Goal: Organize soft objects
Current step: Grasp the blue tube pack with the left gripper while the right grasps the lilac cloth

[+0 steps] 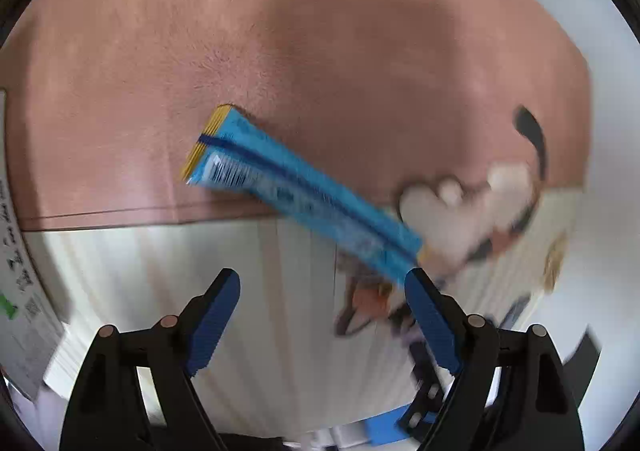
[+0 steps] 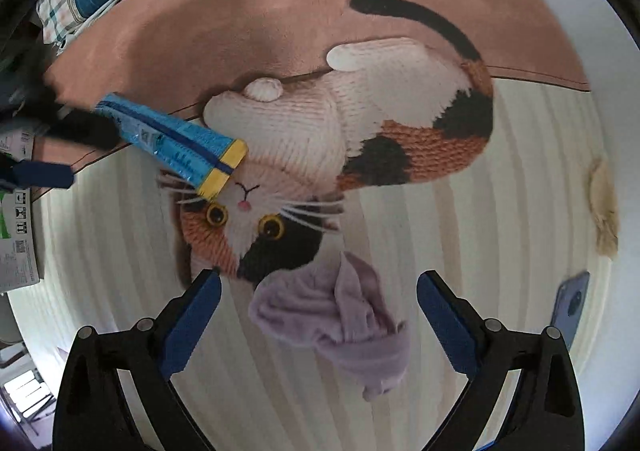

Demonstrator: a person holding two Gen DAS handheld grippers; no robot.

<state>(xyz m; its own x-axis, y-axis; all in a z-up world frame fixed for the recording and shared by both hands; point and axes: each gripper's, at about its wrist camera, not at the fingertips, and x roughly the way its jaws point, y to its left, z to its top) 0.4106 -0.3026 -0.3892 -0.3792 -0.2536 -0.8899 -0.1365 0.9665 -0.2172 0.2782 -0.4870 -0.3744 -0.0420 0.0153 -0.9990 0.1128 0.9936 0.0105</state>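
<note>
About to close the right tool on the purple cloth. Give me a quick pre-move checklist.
1. Right tool open: ok, jaws wide.
2. Purple cloth lined up between its fingers: ok, bunched on the rug.
3. Tool low enough to grip: cannot tell.
4. Blue packet apart from the cloth: ok, it lies off to the left.
5. Left tool empty: ok, open; whether its right fingertip touches the packet, cannot tell (blur).
6. Phone out of the way: ok, far right.
</note>
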